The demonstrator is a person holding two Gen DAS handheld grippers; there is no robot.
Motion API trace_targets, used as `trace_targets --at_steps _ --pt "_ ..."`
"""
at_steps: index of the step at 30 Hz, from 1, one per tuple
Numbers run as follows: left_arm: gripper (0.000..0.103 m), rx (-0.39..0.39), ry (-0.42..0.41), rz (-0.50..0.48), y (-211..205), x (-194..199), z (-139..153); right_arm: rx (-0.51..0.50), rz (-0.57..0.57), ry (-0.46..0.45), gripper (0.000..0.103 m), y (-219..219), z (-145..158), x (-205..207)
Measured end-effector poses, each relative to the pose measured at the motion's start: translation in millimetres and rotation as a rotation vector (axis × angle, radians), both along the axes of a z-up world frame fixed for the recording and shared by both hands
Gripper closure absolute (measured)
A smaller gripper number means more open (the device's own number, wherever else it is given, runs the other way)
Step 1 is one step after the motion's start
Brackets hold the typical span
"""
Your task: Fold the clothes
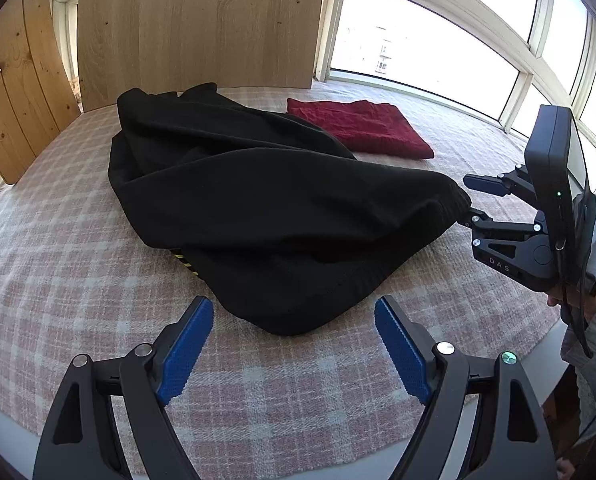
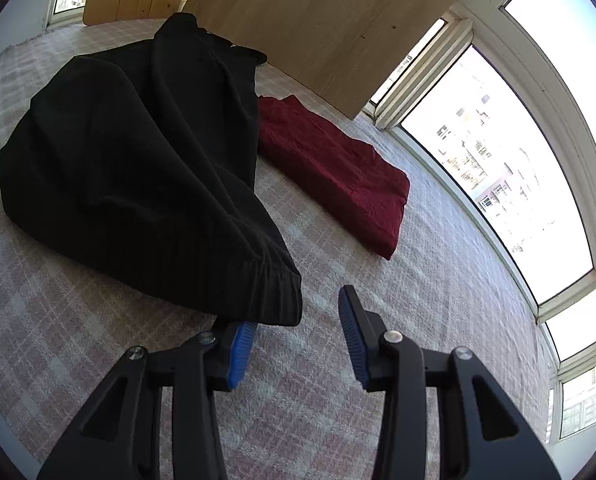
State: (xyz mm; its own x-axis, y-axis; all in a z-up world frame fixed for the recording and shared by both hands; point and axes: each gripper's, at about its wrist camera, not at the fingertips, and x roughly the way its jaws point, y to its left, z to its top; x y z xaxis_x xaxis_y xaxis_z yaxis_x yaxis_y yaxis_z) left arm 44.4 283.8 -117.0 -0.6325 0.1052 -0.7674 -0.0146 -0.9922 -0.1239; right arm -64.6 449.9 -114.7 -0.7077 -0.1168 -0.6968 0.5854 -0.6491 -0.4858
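A rumpled black knit sweater (image 1: 234, 200) with ribbed cuff (image 2: 274, 292) drapes one blue ridged pad of the parted right gripper (image 2: 294, 320), while the left gripper (image 1: 294, 344) gapes empty.

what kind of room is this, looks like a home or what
Probably a home, perhaps a glazed balcony or sunroom. Big white-framed windows curve around, showing apartment blocks outside. A plaid blanket covers the surface, with a black sweater and a folded red garment on it.
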Motion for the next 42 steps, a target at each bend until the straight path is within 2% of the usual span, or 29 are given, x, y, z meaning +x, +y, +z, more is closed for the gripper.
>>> trace_targets --at_steps 4,5,6,9,13,17,18,24,29,34,39,40,41,42 --pt "0.021 -0.004 -0.008 0.007 3 -5 -1 -0.047 -0.004 -0.126 0.065 -18 2 -19" --pt "0.021 -0.003 -0.01 0.009 4 -6 -1 -0.075 -0.021 -0.149 0.076 -19 5 -22" --pt "0.021 -0.003 -0.013 0.011 4 -7 -2 -0.103 -0.038 -0.17 0.092 -20 7 -25" --pt "0.021 -0.002 -0.016 0.014 4 -9 0 -0.158 -0.065 -0.209 0.097 -19 13 -28" --pt "0.021 -0.008 -0.01 0.015 2 -10 3 -0.252 -0.107 -0.263 0.098 -9 24 -29" --pt "0.021 0.004 -0.008 0.025 -2 -10 1 -0.435 -0.206 -0.377 0.098 19 41 -35" --pt "0.021 0.008 -0.009 0.023 -2 -10 -1 -0.447 -0.218 -0.381 0.098 22 46 -33" --pt "0.021 0.02 0.025 -0.009 4 -5 -8 -0.479 -0.28 -0.384 0.098 26 76 -23" --pt "0.021 -0.051 0.076 0.01 19 -13 -10 -0.469 -0.313 -0.372 0.098 11 94 -18" --pt "0.021 -0.137 0.141 0.087 30 -23 -4 -0.504 -0.306 -0.382 0.098 1 114 -16" --pt "0.022 -0.07 0.162 0.242 1 -36 4 -0.507 -0.276 -0.382 0.098 6 122 -19" --pt "0.026 -0.05 0.16 0.266 -7 -39 3 -0.512 -0.268 -0.385 0.098 9 122 -19" --pt "0.036 -0.031 0.154 0.288 -16 -43 2 -0.518 -0.26 -0.387 0.098 11 122 -19" --pt "0.04 -0.017 0.14 0.307 -25 -47 -1 -0.524 -0.251 -0.389 0.098 13 122 -19"
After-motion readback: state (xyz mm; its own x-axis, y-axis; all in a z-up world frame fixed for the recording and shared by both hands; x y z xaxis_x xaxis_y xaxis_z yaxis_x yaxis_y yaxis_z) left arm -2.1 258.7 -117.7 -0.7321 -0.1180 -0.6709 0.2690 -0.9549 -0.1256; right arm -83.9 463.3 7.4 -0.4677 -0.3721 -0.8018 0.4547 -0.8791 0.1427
